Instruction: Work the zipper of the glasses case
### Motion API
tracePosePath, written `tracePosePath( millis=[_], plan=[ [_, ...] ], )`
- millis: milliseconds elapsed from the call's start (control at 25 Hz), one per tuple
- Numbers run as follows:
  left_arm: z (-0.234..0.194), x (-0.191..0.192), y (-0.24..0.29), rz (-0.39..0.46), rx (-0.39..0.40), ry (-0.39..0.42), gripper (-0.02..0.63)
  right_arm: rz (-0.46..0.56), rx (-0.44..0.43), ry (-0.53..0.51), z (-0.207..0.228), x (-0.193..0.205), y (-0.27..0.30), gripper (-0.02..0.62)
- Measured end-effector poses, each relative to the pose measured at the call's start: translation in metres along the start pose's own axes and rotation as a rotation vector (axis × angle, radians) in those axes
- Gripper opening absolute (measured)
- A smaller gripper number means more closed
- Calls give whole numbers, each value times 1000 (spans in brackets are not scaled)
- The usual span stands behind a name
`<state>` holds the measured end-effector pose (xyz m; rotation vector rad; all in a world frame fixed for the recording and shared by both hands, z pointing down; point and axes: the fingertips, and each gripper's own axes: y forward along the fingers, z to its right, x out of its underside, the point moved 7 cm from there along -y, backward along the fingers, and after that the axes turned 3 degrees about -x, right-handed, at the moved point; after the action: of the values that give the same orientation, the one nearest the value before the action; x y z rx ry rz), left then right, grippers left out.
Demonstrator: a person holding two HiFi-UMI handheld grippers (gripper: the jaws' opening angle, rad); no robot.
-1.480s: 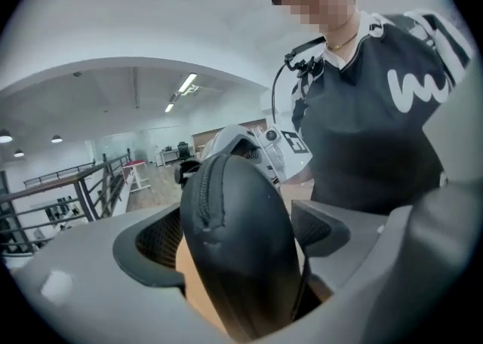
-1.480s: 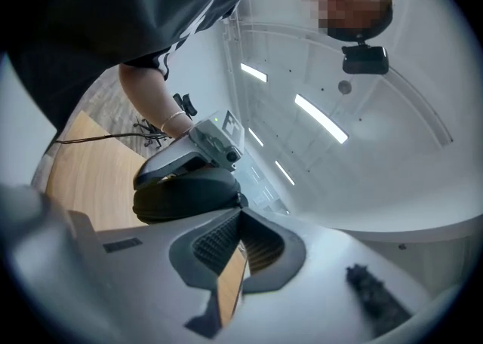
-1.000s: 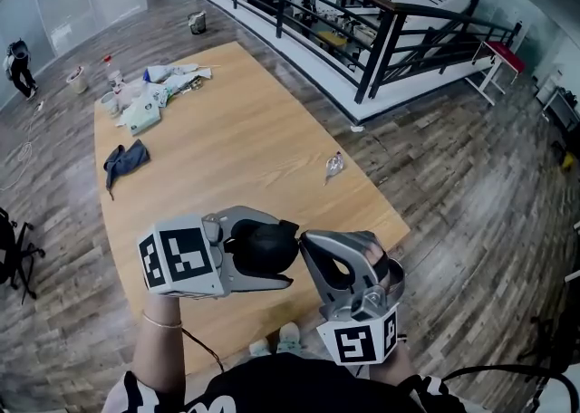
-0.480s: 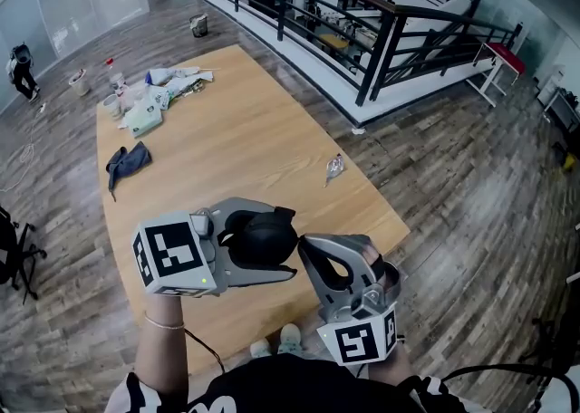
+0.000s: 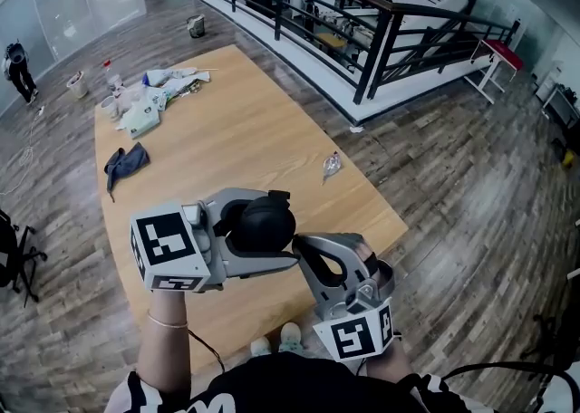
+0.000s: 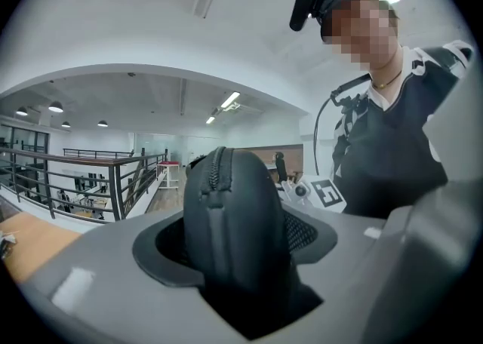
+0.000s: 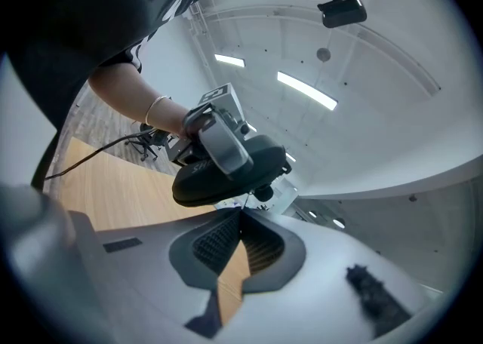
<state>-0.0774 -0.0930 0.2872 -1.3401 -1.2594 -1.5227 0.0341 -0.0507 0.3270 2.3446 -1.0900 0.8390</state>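
Note:
My left gripper is shut on the black glasses case and holds it in the air above the near end of the wooden table. In the left gripper view the case stands on end between the pads, its zipper running up the near edge. My right gripper meets the case's right end. In the right gripper view its jaws are shut at the tips on the thin zipper pull that hangs under the case.
Papers, cups and wrappers are heaped at the table's far left corner. A dark cloth lies near the left edge and a small clear wrapper near the right edge. A black railing runs beyond the table. A person stands far left.
My left gripper has lifted a little and turned with the case, so the case now sits higher and farther over the table. The right gripper has stayed at the case's end.

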Motion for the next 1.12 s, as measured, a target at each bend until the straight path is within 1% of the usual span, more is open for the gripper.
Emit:
tracePosePath(
  millis=[120,240,400,640,840,1120],
  plan=[
    [-3,-7,0,50,-25,-41,308,-5,-4,-1,-2,1,1,5],
    [-4,-14,0,79,-45,-51,308,-10,-12,4,-5,2,3,5],
    [-11,-24,-6,159,-70,-101,310,-12,-35,15,-13,1,9,5],
    [-16,-33,-7,215,-124,-99,311,-31,-67,66,-22,7,17,5],
    [-17,-39,-10,260,-159,-87,311,-15,-74,120,-26,8,22,5],
    [-19,-47,-21,376,-176,-121,310,37,-118,181,-38,0,29,5]
  ],
)
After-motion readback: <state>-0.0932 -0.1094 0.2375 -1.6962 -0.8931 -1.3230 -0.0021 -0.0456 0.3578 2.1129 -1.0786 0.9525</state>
